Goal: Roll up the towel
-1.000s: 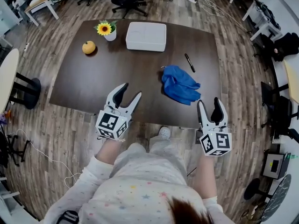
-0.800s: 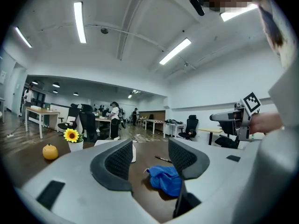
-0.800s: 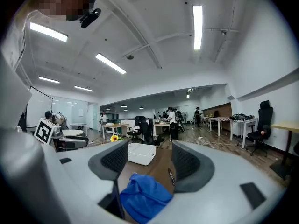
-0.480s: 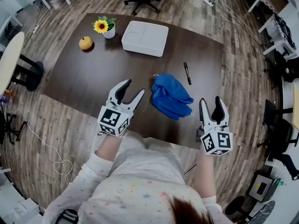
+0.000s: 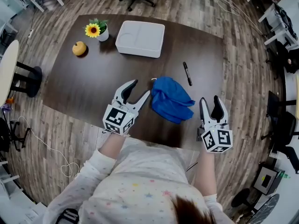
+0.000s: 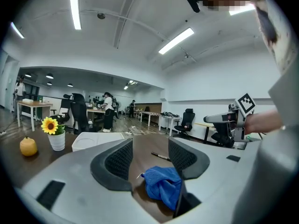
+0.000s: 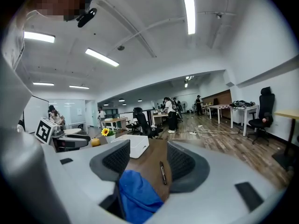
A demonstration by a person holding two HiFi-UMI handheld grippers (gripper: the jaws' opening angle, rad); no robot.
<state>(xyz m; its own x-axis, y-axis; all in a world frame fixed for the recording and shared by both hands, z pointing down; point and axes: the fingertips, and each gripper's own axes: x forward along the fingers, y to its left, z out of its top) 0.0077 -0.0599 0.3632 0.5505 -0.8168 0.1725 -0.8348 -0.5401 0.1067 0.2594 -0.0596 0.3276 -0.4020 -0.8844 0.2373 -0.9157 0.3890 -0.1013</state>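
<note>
A crumpled blue towel (image 5: 171, 98) lies on the dark brown table (image 5: 84, 78) near its front edge. My left gripper (image 5: 139, 89) is open just left of the towel, jaws pointing toward it, nothing held. In the left gripper view the towel (image 6: 161, 185) shows low between the open jaws. My right gripper (image 5: 211, 104) is open to the right of the towel, near the table's front right corner. The right gripper view has the towel (image 7: 136, 195) at lower left between its jaws.
A black pen (image 5: 187, 73) lies behind the towel. A white rectangular tray (image 5: 140, 38) sits at the back, with a potted sunflower (image 5: 95, 30) and a small orange pumpkin (image 5: 79, 48) to its left. Office chairs and desks stand around on the wood floor.
The left gripper has moved right, closer to the towel's left edge. The right gripper has stayed about where it was. The head view has shifted a little.
</note>
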